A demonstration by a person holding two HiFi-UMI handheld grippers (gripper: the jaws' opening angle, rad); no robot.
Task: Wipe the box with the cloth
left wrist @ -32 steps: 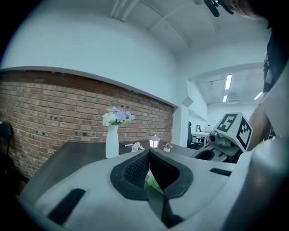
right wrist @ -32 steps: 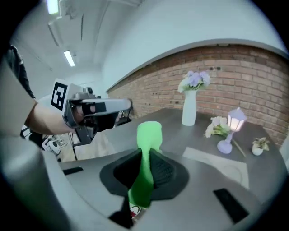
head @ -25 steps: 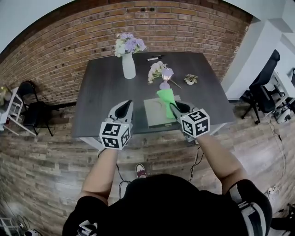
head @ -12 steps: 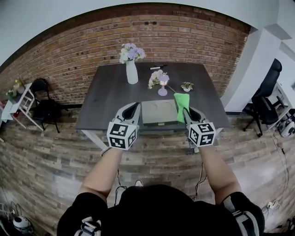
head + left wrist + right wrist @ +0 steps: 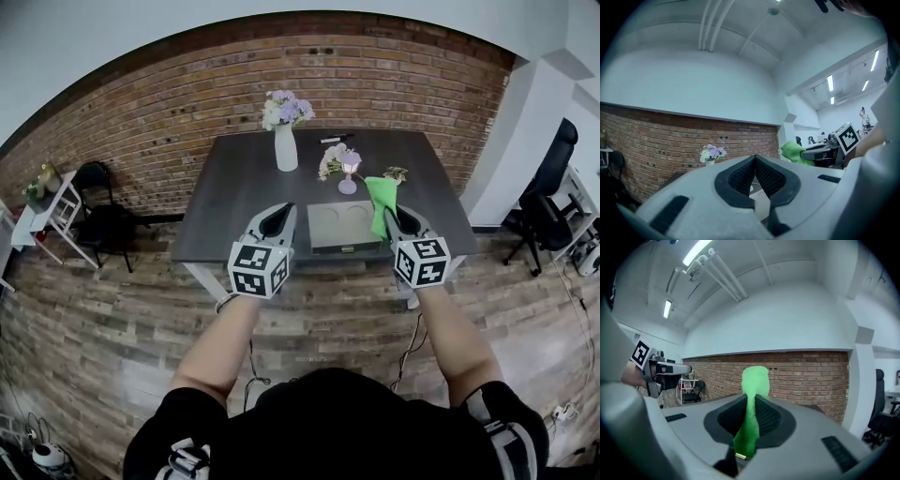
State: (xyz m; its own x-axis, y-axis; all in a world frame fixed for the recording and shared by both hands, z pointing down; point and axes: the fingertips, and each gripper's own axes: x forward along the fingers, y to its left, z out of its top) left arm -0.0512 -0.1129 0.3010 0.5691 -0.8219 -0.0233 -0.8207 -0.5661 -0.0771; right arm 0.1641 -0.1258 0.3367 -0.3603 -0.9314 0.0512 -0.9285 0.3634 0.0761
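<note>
A flat grey-green box point(image 5: 343, 225) lies near the front edge of the dark table point(image 5: 225, 202) in the head view. My right gripper point(image 5: 392, 215) is shut on the green cloth point(image 5: 379, 202), which sticks up between the jaws point(image 5: 754, 394) and hangs beside the box's right edge. My left gripper point(image 5: 278, 217) is shut with nothing in it, held just left of the box; its jaws meet in the left gripper view point(image 5: 755, 161). Both grippers are raised and point nearly level, so the gripper views show wall and ceiling.
At the table's back stand a white vase of purple flowers point(image 5: 285, 136), a small pink-stemmed flower holder point(image 5: 348, 173), a little potted plant point(image 5: 394, 174) and a dark marker point(image 5: 332, 139). A black chair point(image 5: 98, 220) stands left, an office chair point(image 5: 553, 178) right.
The view has drawn back and up from the table. The right gripper with the cloth has shifted from over the box to its right edge; the left gripper stays at the left.
</note>
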